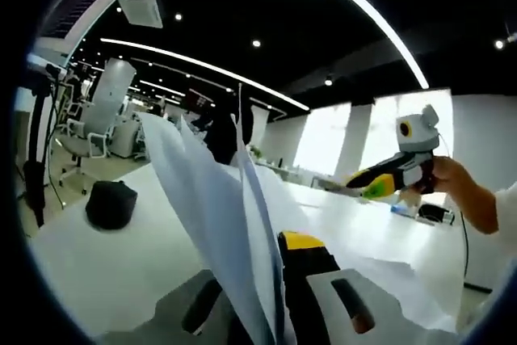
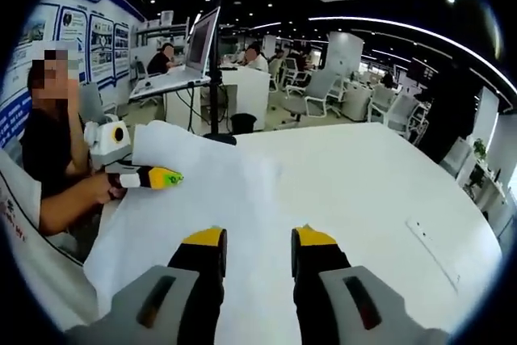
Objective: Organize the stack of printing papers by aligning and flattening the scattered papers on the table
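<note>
Left gripper view: the left gripper (image 1: 271,280) pinches a stack of thin white printing papers (image 1: 214,199) between its black, yellow-tipped jaws and lifts them up off the big white table (image 1: 121,272). A black round thing (image 1: 111,204) sits near the table's far edge. Right gripper view: the right gripper (image 2: 257,250) has its jaws spread apart, holding nothing, above the papers near the table's edge.
</note>
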A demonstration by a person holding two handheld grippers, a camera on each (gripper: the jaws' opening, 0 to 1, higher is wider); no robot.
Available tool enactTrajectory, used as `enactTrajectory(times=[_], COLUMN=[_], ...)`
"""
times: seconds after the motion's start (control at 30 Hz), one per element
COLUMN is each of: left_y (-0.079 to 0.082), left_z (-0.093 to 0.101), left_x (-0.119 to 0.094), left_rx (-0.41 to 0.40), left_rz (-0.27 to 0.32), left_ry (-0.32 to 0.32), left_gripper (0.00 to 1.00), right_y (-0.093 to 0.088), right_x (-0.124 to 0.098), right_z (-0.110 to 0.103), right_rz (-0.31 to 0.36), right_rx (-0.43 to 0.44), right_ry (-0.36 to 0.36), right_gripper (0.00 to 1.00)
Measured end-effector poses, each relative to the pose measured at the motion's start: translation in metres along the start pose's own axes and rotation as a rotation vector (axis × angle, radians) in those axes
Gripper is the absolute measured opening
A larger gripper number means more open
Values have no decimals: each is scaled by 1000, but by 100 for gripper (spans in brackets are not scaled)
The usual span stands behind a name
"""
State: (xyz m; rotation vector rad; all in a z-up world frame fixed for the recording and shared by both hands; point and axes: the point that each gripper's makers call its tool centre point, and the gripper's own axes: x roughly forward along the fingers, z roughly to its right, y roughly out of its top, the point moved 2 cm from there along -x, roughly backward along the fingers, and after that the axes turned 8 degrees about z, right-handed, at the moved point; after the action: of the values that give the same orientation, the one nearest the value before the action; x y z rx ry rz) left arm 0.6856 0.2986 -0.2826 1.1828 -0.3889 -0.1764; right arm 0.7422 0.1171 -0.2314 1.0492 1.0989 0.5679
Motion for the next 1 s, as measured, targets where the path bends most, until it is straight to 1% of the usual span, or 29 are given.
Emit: enactTrajectory(times=[0.27, 0.33, 0.5, 0.6, 0.63, 0.67, 0.77, 0.83, 0.87, 1.0], left_y=[-4, -5, -4, -3, -1, 0, 2, 4, 8, 18], left_z=[4, 9, 10, 10, 14, 16, 27, 33, 40, 57], left_x=[1, 0, 0, 0, 1, 2, 7, 8, 9, 12], left_rx=[3, 3, -23, -30, -60, -68, -17, -10, 0, 43], left_rz=[-28, -27, -31, -36, -24, -23, -35, -36, -35, -33], left_ry=[-37, -46, -64, -63, -73, -83, -102, -119, -131, -172], left_gripper=[8, 8, 7, 7, 7, 7, 7, 7, 7, 7], right_y=[-12, -14, -19, -22, -23, -23, -24, -24, -24, -24], right_x=[-20, -25, -32, -36, -38, -39, -43, -45, -47, -52], right_z=[8, 10, 13, 14, 15, 15, 16, 15, 15, 16], right_rz=[15, 22, 29, 38, 44, 47, 58, 64, 75, 96], right_rx=[35, 39, 61, 87, 100, 101, 115, 123, 128, 152], right_ry=[-31, -39, -50, -51, -53, -54, -53, -49, -46, -33], right_gripper=[27, 27, 27, 26, 26, 26, 26, 26, 26, 26])
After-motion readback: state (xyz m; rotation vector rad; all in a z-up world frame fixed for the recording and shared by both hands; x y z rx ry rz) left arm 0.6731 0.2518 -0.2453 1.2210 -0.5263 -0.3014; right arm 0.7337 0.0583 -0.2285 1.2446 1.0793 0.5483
